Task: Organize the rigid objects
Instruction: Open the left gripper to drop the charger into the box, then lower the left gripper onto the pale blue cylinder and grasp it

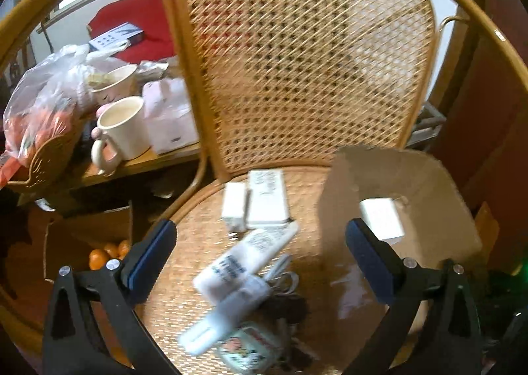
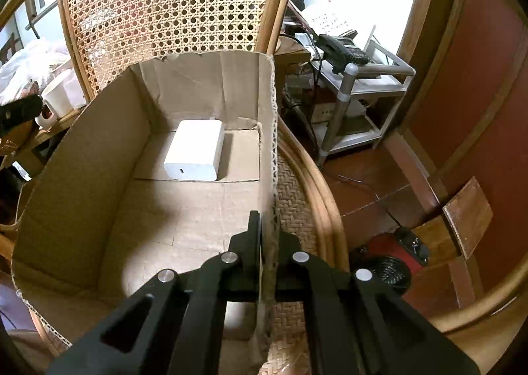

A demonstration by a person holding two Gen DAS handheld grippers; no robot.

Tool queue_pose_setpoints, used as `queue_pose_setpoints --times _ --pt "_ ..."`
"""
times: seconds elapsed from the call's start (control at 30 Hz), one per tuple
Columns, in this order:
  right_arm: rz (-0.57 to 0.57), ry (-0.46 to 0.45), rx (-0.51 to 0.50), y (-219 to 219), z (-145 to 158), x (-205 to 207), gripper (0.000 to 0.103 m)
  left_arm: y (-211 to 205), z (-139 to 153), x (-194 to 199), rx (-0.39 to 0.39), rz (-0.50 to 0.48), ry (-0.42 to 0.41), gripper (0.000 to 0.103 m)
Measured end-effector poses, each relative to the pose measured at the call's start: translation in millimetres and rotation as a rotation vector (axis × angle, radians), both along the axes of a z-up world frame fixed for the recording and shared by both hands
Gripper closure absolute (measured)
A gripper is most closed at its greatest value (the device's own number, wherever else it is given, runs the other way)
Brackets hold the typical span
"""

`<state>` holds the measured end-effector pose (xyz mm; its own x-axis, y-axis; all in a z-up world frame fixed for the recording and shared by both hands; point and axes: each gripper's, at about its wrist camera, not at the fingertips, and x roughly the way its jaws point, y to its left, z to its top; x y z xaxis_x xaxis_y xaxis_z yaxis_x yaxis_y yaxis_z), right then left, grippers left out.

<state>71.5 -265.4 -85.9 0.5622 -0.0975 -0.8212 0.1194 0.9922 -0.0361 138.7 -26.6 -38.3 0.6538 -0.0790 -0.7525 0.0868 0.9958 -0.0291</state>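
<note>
A woven rattan chair seat (image 1: 198,243) is seen below both grippers, with a brown open-topped cardboard box (image 2: 82,177) standing on its right part, against the caned chair back (image 1: 297,61). The left gripper (image 1: 260,253) is held above the seat with its jaws spread wide apart; nothing is gripped between them, though several loose things lie on the weave beneath. These are a white squeeze tube with dark print (image 1: 250,256), a second white tube-like item (image 1: 224,319) blurred below it, a bunch of keys with a small printed tag (image 1: 250,348), and — further back, side by side and touching — a small white rectangular block (image 1: 234,206) and a larger flat white rectangular box (image 1: 267,200).

The right gripper (image 2: 269,236) is closed on the right wall of the cardboard box, the wall's upper edge being pinched between the two black fingers (image 2: 254,233). Inside the box, a white square charger with a single port (image 2: 194,150) is lying flat on the floor near the far wall — the same charger is glimpsed over the box rim in the left wrist view (image 1: 382,220).

To the left of the chair, a cream ceramic mug (image 1: 122,127) is seen on a wooden side table (image 1: 158,160), beside a clear plastic bag (image 1: 43,101).
</note>
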Motion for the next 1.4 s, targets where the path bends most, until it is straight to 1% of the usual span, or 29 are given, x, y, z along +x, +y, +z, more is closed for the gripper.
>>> queue_pose_setpoints --times 0.03,0.13,0.23,0.37,0.47,0.53,0.6,0.67,0.83,0.9,1.0,1.13,1.2,1.27,1.3,1.37,1.4 --pt "0.0 0.0 -0.001 -0.1 0.1 0.0 0.097 2.8 -3.3 1.7 0.011 0.002 0.013 0.001" --pt "0.003 0.002 -0.002 -0.4 -0.4 0.2 0.097 8.9 -18.5 5.8 0.096 0.006 0.078 0.001" --pt "0.003 0.003 -0.001 -1.1 -1.4 -0.2 0.097 11.7 -31.7 6.4 0.163 -0.005 0.122 0.001" --pt "0.004 0.003 -0.002 -1.5 -1.7 -0.1 0.097 16.5 -49.5 6.0 0.236 -0.02 0.191 0.001" --pt "0.004 0.005 -0.001 -2.0 -2.6 -0.8 0.097 21.4 -58.5 4.4 0.259 -0.024 0.23 0.001" --pt "0.005 0.005 -0.001 -1.5 -2.7 -1.4 0.097 27.9 -60.6 2.5 0.249 -0.024 0.239 0.001" --pt "0.005 0.006 -0.002 -1.6 -2.7 -1.2 0.097 35.0 -63.4 2.9 0.209 -0.022 0.255 0.001" --pt "0.006 0.008 -0.005 -1.1 -3.4 -1.6 0.097 39.7 -66.2 4.5 0.184 -0.02 0.278 0.001" --pt "0.005 0.008 -0.005 -0.4 -3.3 -1.5 0.097 44.3 -78.5 9.3 0.174 -0.019 0.334 0.001" --pt "0.005 0.009 -0.006 -0.5 -3.8 -1.9 0.097 43.9 -82.8 10.1 0.149 -0.027 0.358 0.001" --pt "0.006 0.01 -0.011 0.1 -3.5 -1.8 0.097 40.3 -90.6 13.7 0.15 -0.033 0.399 0.001" --pt "0.007 0.01 -0.013 0.7 -3.6 -1.8 0.097 35.7 -93.9 16.2 0.163 -0.034 0.404 0.002" --pt "0.007 0.01 -0.014 0.7 -3.5 -1.7 0.097 33.2 -94.2 16.1 0.168 -0.038 0.404 0.004" --pt "0.008 0.01 -0.014 1.0 -3.7 -1.9 0.097 30.7 -94.4 14.8 0.163 -0.058 0.404 0.011" --pt "0.007 0.01 -0.015 0.8 -3.4 -1.6 0.097 29.7 -94.3 13.2 0.158 -0.067 0.409 0.013" --pt "0.008 0.011 -0.017 1.3 -3.3 -2.1 0.097 27.8 -99.1 13.2 0.145 -0.083 0.434 0.02" --pt "0.008 0.011 -0.018 1.4 -3.0 -1.8 0.097 25.4 -101.2 12.9 0.139 -0.09 0.445 0.028"
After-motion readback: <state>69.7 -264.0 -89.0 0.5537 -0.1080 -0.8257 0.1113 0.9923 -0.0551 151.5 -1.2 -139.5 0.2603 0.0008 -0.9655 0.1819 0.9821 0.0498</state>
